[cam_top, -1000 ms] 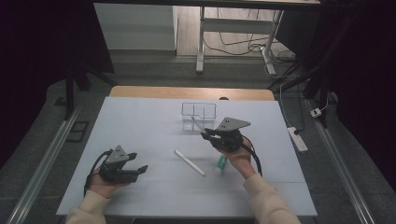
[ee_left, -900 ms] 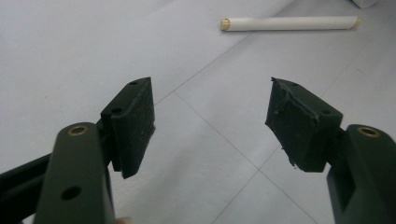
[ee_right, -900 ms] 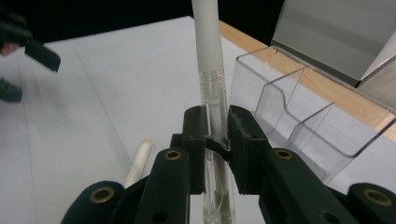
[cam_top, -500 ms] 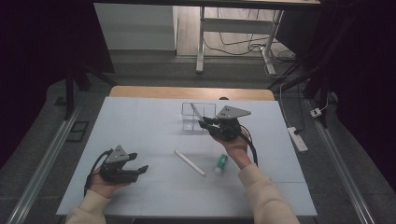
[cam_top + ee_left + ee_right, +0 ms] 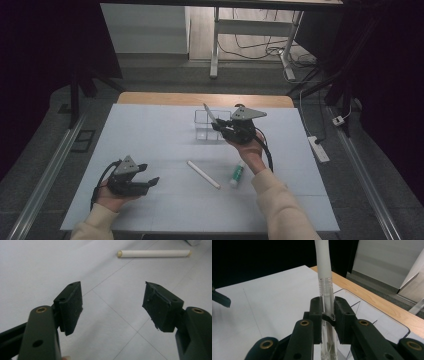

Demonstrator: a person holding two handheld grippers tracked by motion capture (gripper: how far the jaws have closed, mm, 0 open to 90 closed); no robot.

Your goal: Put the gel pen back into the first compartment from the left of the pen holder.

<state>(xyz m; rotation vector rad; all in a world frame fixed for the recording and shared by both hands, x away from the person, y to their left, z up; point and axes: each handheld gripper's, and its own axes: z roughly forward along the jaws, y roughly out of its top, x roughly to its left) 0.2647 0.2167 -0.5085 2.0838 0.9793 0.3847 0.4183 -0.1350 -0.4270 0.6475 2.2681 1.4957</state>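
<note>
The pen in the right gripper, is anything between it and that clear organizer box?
Nothing visible blocks it. The right gripper holds the pen right at the clear organizer box, whose compartments look empty. The white tube and the green-capped stick lie nearer the person, out of the way.

High view overhead facing forward, gripper views close, sharing table (image 5: 150, 130)

White stick (image 5: 203, 174) and green-capped tube (image 5: 237, 174) on white mat (image 5: 150, 140); power strip (image 5: 318, 148) on floor.
</note>
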